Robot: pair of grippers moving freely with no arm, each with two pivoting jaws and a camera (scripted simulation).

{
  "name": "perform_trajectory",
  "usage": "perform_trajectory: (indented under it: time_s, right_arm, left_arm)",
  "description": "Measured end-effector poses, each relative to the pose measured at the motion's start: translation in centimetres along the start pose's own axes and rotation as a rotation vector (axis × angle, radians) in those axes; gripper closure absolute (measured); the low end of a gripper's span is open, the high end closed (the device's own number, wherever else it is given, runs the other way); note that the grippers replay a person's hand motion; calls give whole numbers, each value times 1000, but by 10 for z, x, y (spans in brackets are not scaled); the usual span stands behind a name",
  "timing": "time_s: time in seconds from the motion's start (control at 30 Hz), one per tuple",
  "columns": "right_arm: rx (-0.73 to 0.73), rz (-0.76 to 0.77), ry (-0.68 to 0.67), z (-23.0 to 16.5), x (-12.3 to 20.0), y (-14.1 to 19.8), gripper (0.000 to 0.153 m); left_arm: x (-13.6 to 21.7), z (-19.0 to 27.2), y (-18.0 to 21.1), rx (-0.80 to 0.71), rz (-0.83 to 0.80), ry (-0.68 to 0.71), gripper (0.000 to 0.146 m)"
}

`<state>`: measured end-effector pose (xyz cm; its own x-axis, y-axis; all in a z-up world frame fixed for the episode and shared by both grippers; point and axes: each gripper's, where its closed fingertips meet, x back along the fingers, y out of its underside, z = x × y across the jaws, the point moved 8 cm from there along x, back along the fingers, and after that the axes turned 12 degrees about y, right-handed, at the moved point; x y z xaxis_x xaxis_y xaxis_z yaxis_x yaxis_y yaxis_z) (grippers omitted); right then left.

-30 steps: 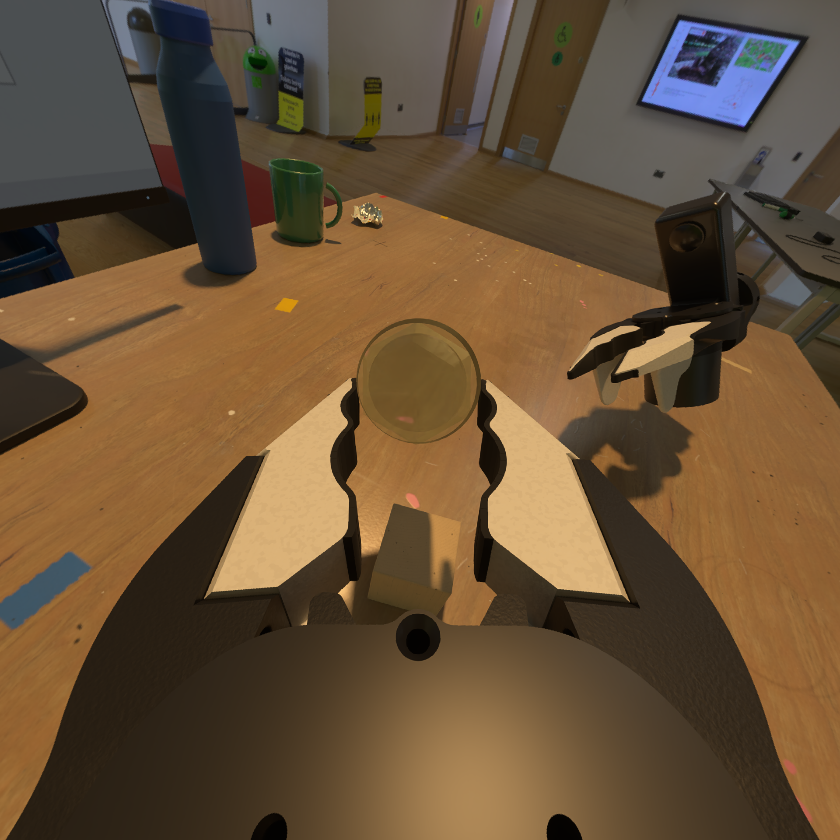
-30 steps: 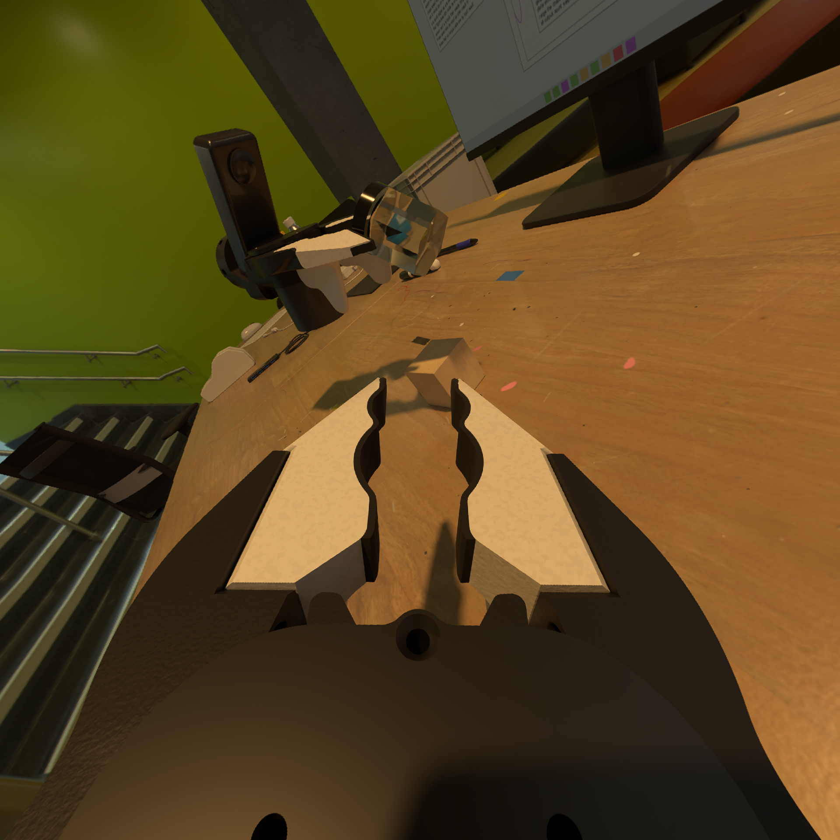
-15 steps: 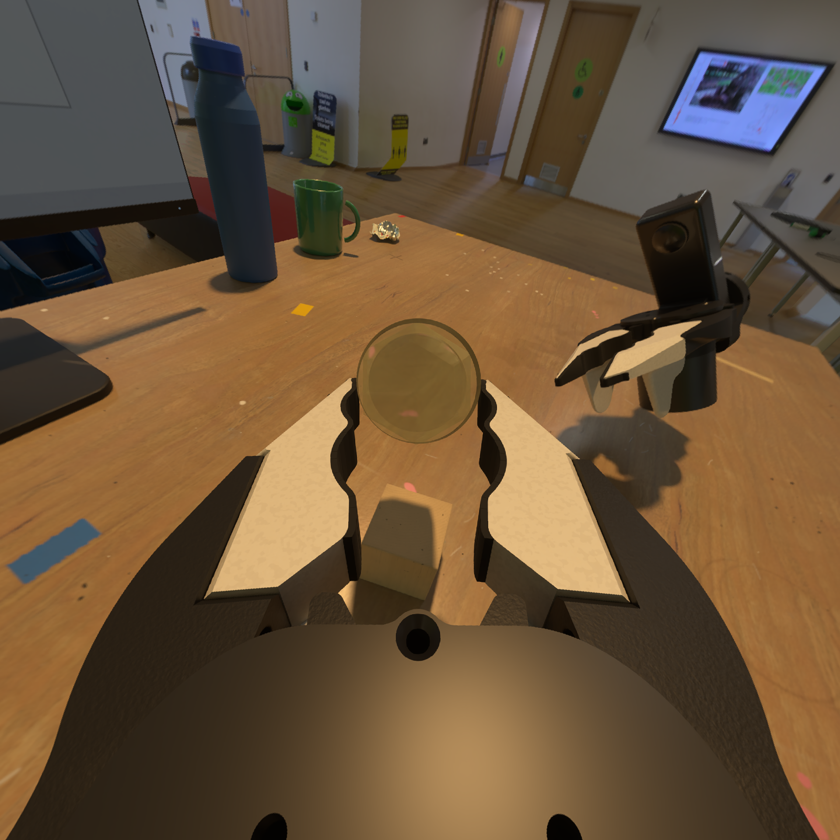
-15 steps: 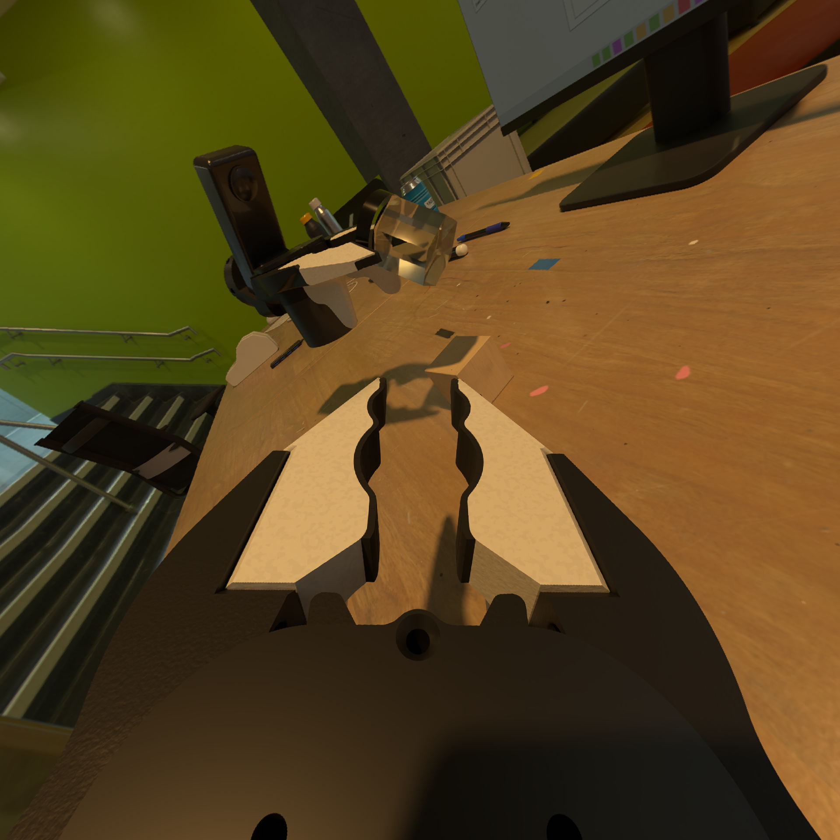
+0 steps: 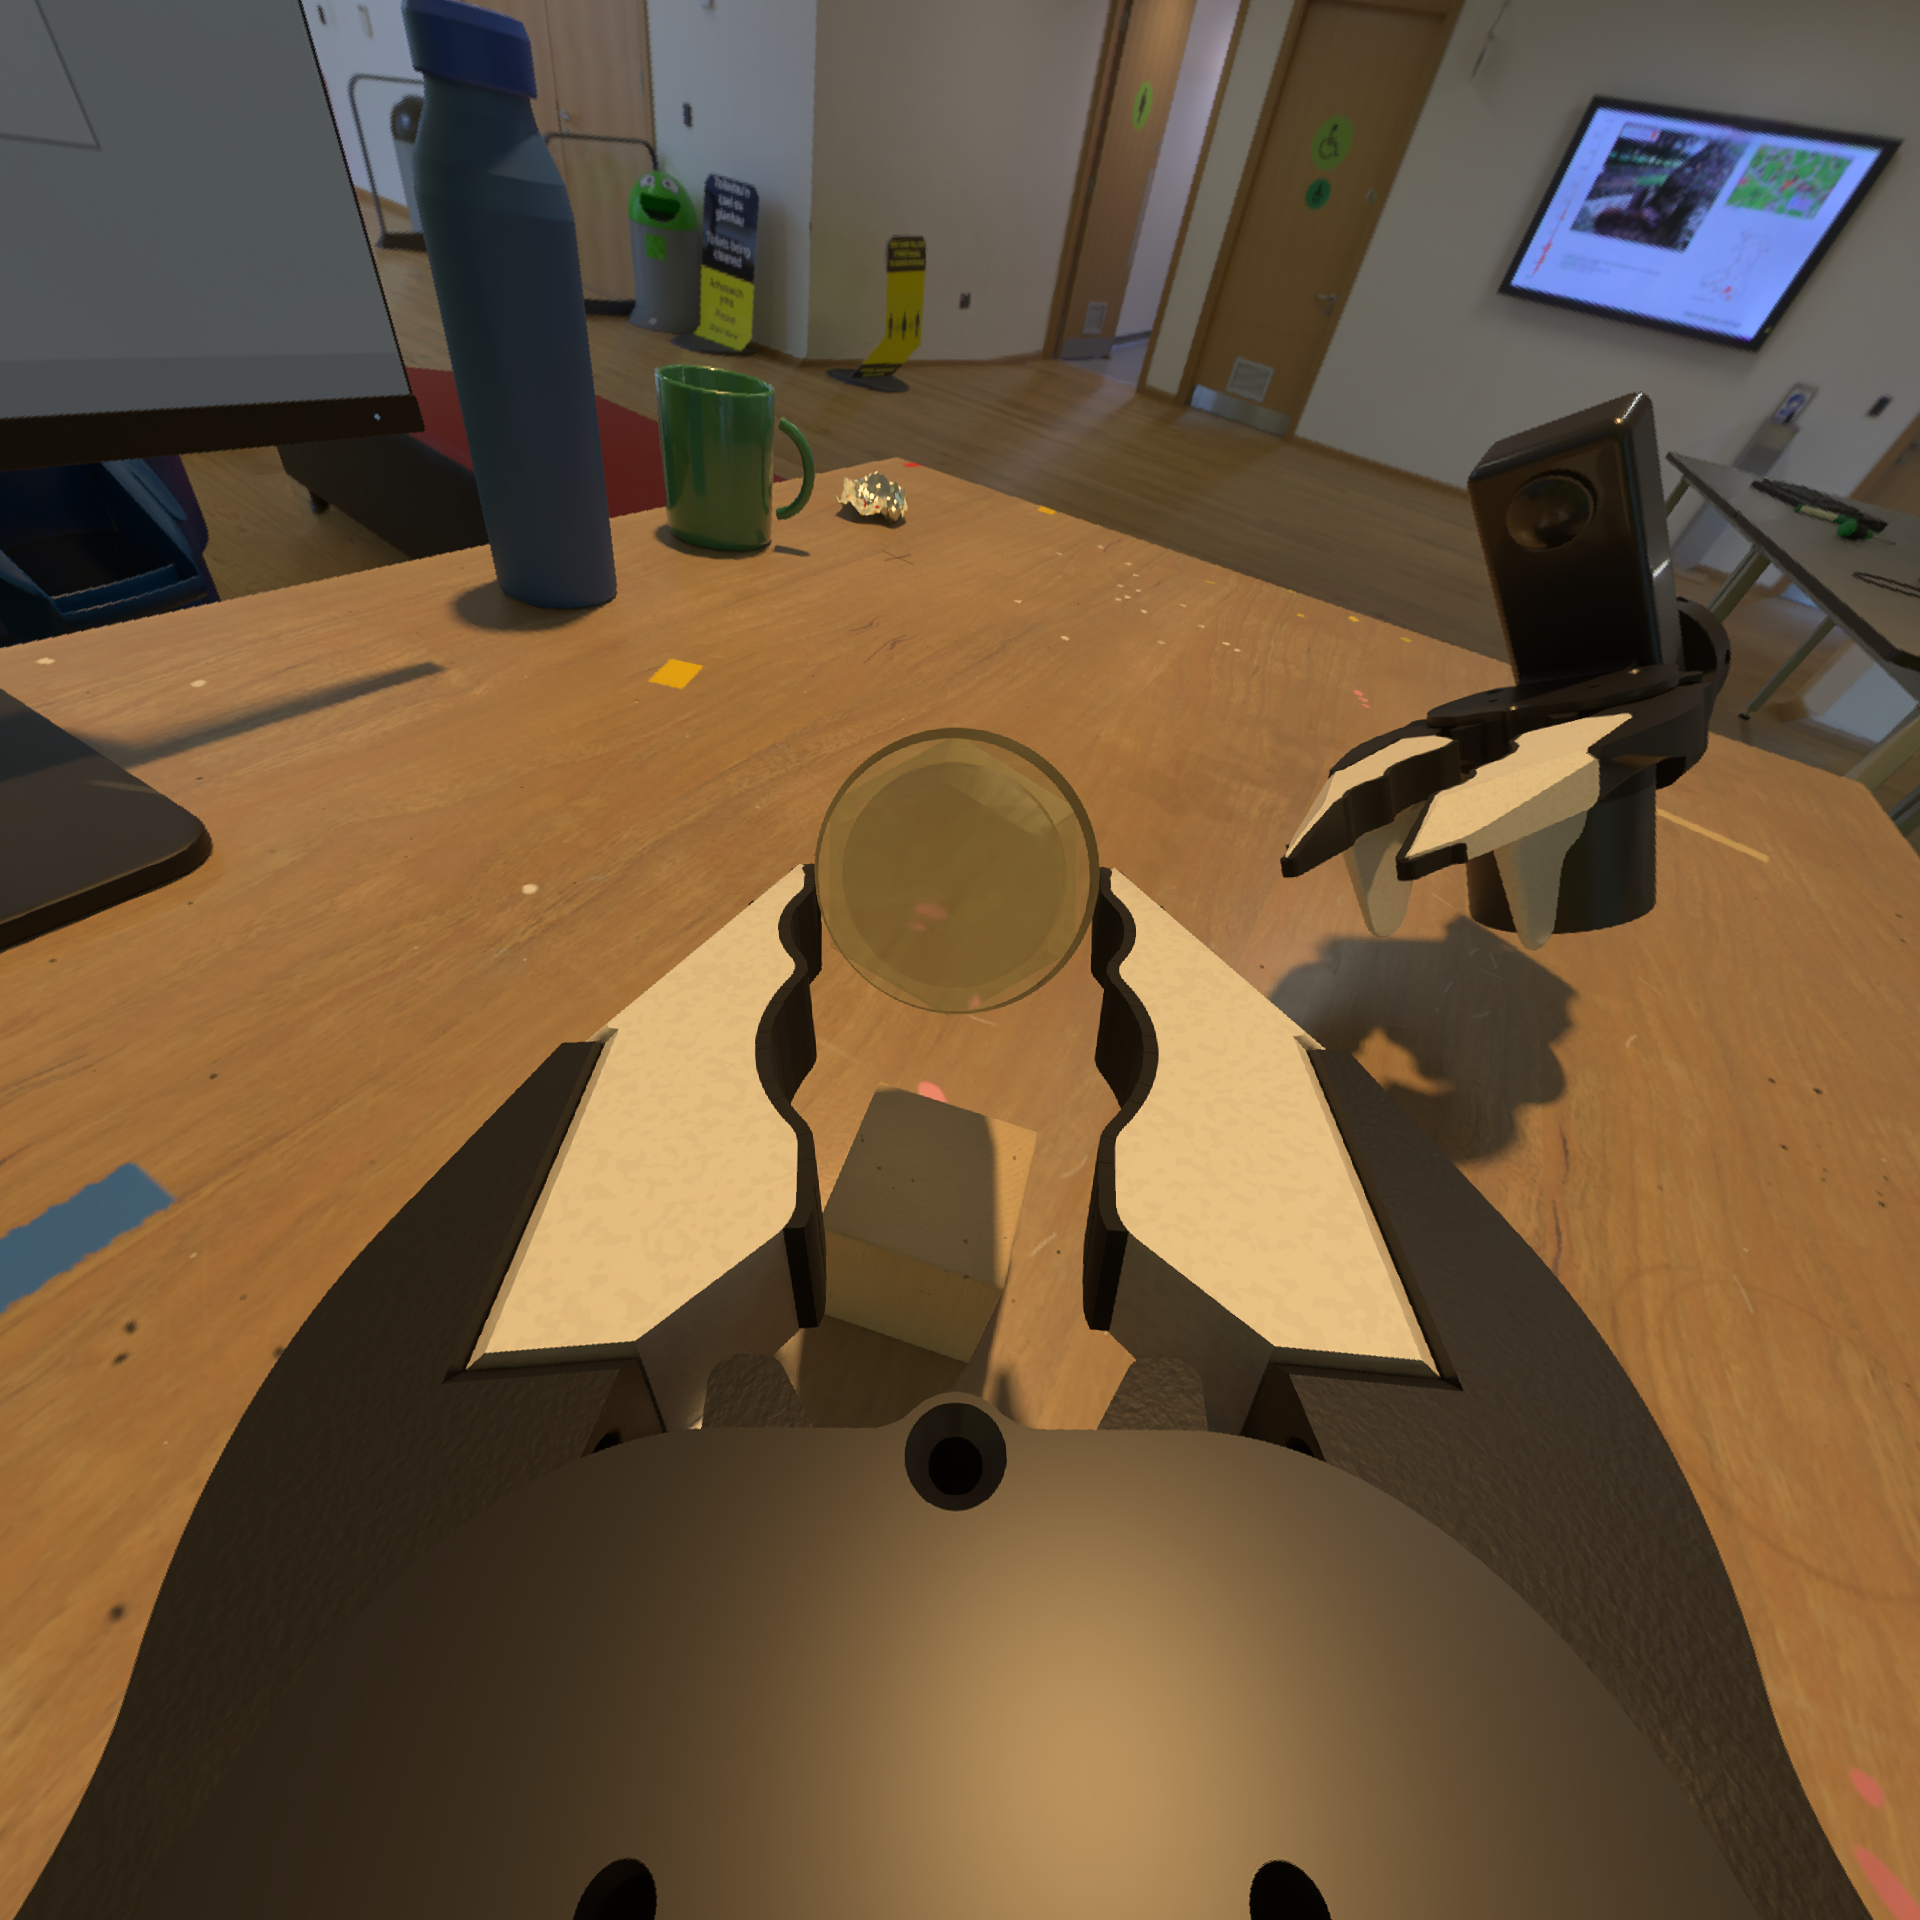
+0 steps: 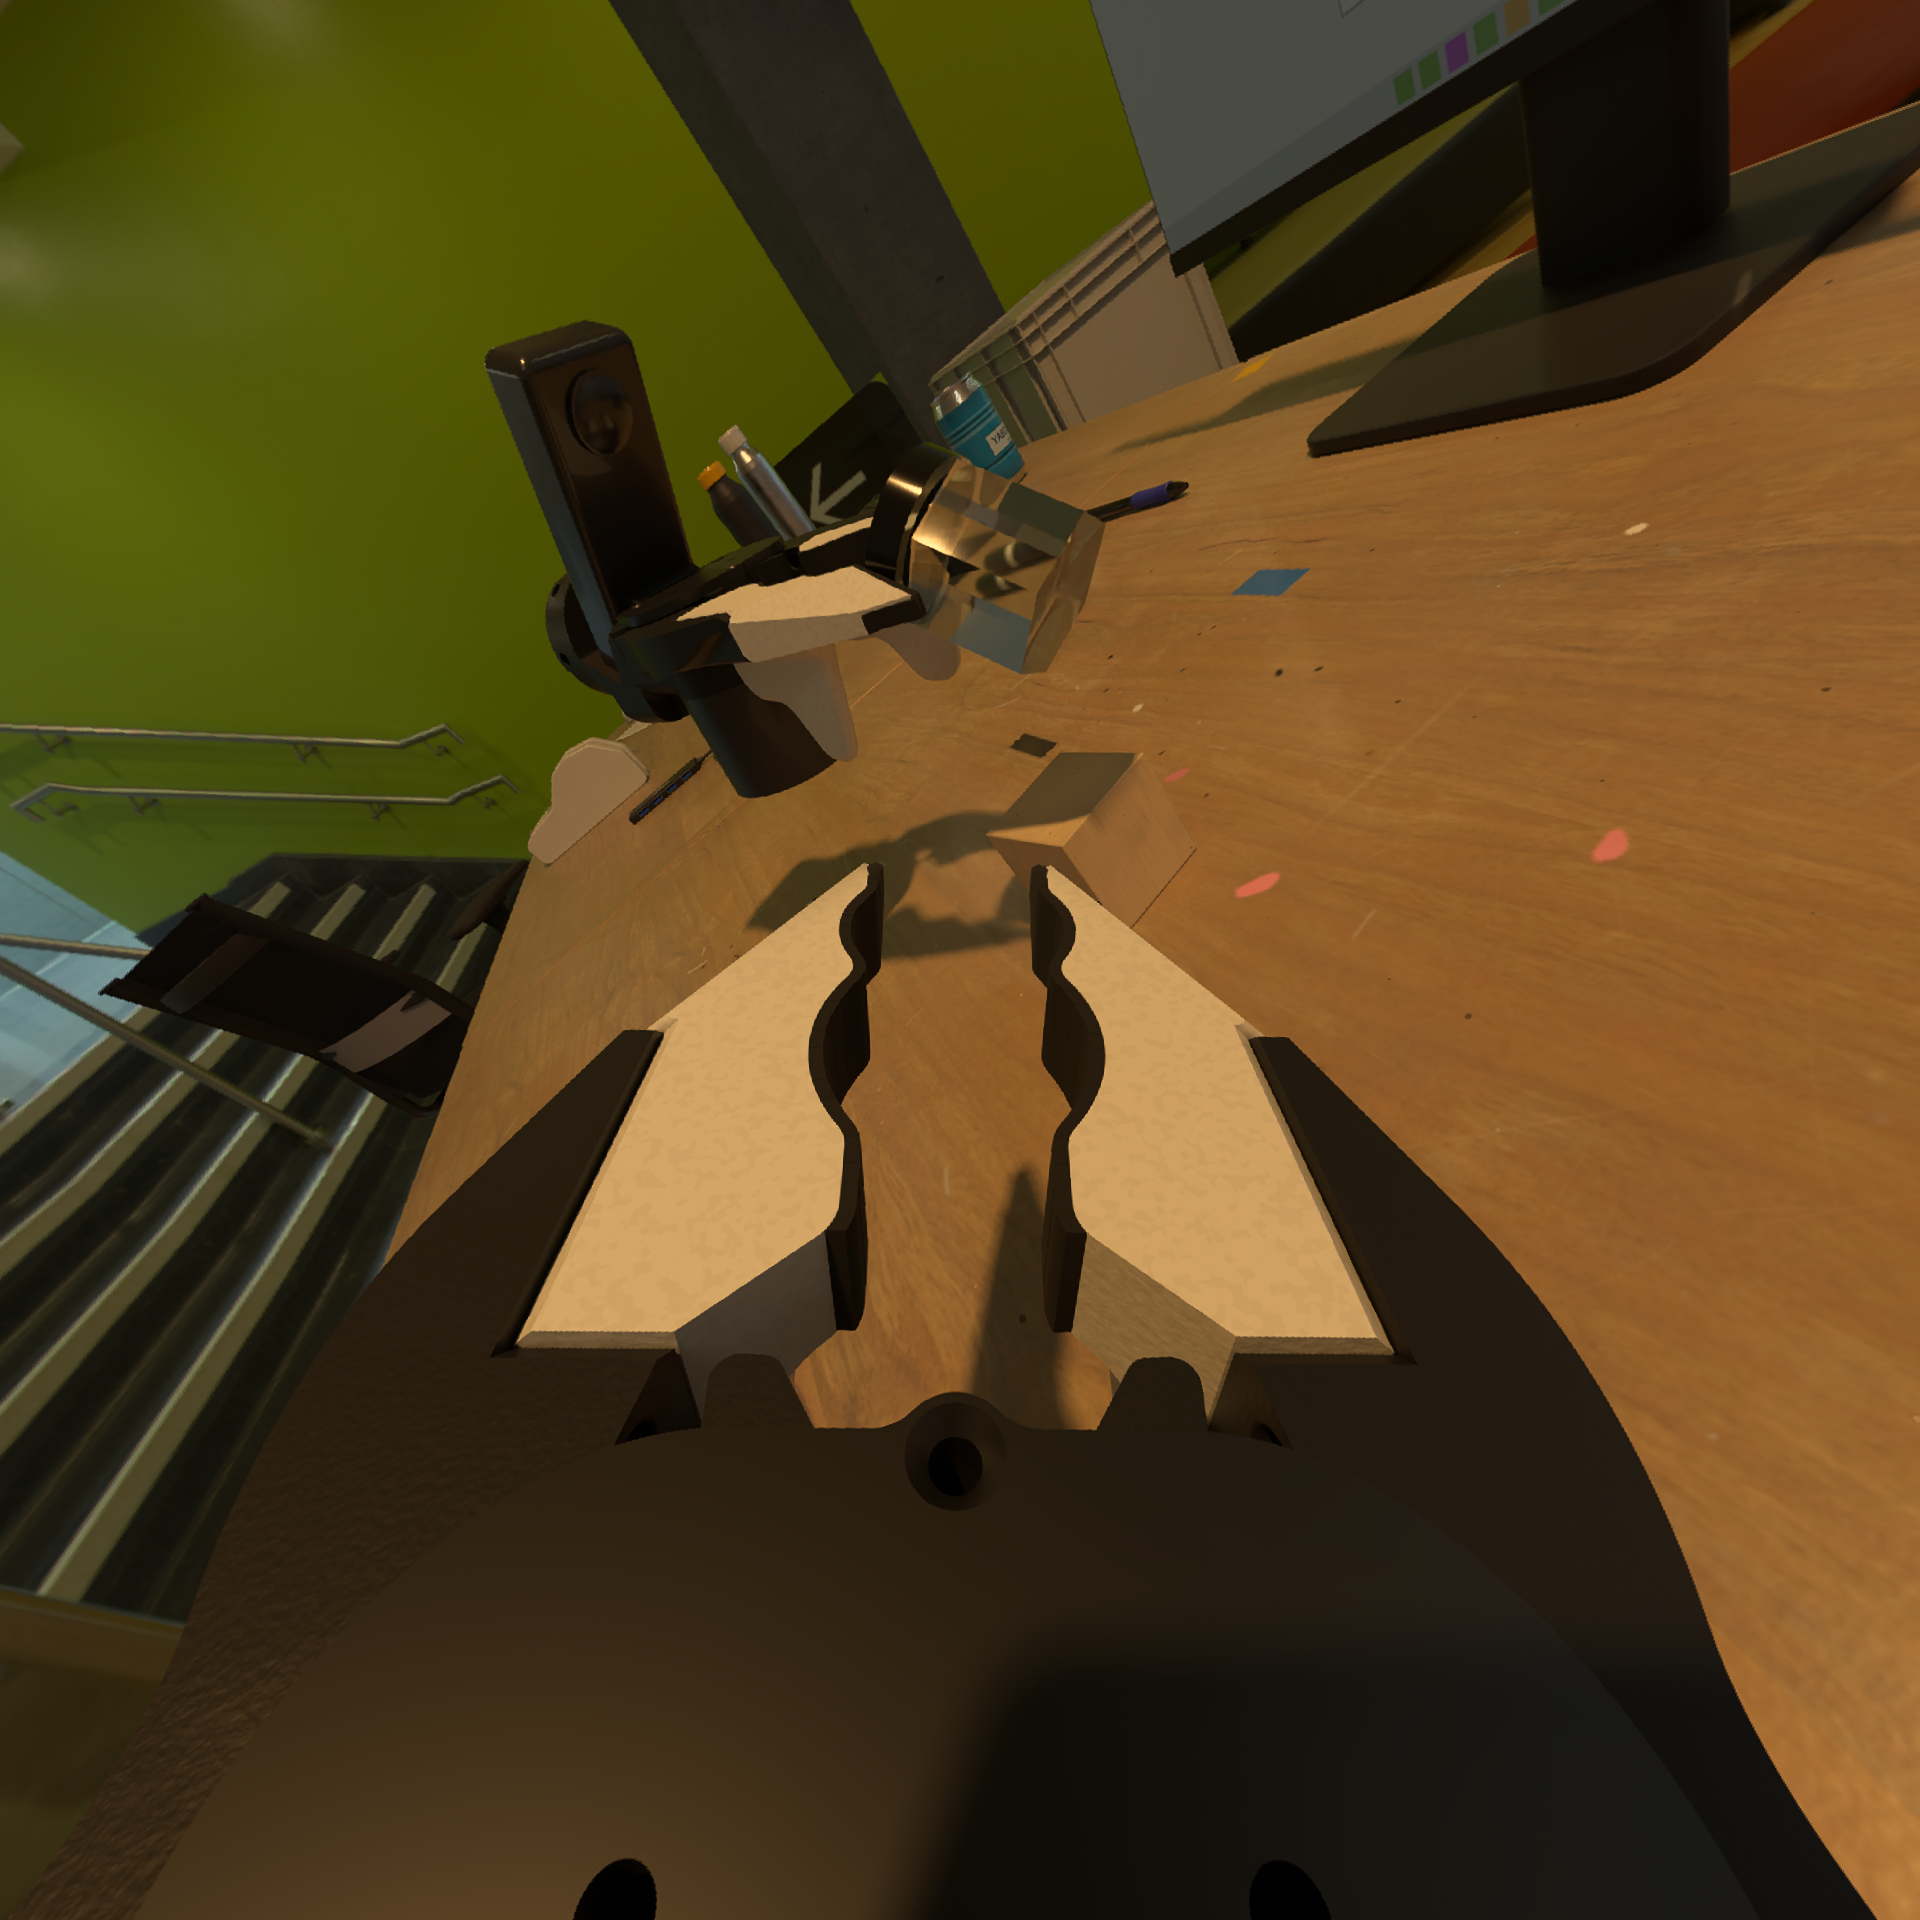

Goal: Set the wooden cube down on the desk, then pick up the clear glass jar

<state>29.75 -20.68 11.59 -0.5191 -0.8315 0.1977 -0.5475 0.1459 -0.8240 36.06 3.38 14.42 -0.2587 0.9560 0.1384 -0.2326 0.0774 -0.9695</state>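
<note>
My left gripper point(image 5: 956, 883) is shut on the clear glass jar point(image 5: 956, 871), gripping it at the fingertips above the desk point(image 5: 416, 935). The wooden cube point(image 5: 925, 1216) rests on the desk below, between my left fingers and apart from them. In the right wrist view the left gripper point(image 6: 914, 623) holds the jar point(image 6: 1003, 577) tilted in the air, and the cube point(image 6: 1101, 831) sits on the desk point(image 6: 1558, 1039) just past my right fingertips. My right gripper point(image 6: 956, 883) is open and empty; it also shows in the left wrist view point(image 5: 1351, 862), hovering low at the right.
A tall blue bottle point(image 5: 509, 312), a green mug point(image 5: 722, 457) and a foil ball point(image 5: 875, 497) stand at the far side. A monitor point(image 5: 177, 208) with its base point(image 6: 1621, 312) is at the left. A pen point(image 6: 1138, 501) lies beyond the jar. The desk edge runs near the right gripper.
My left gripper has risen with the jar, away from the cube. The cube stays on the desk. My right gripper has shifted slightly, jaws unchanged.
</note>
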Motion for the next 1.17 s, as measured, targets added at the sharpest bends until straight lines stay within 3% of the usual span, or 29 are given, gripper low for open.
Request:
perform_trajectory:
  time_s: [1.17]
  right_arm:
    - [-5, 0, -4, 1, 0, -1, 125]
  left_arm:
    - [-10, 9, 11, -79, -66, 4, 94]
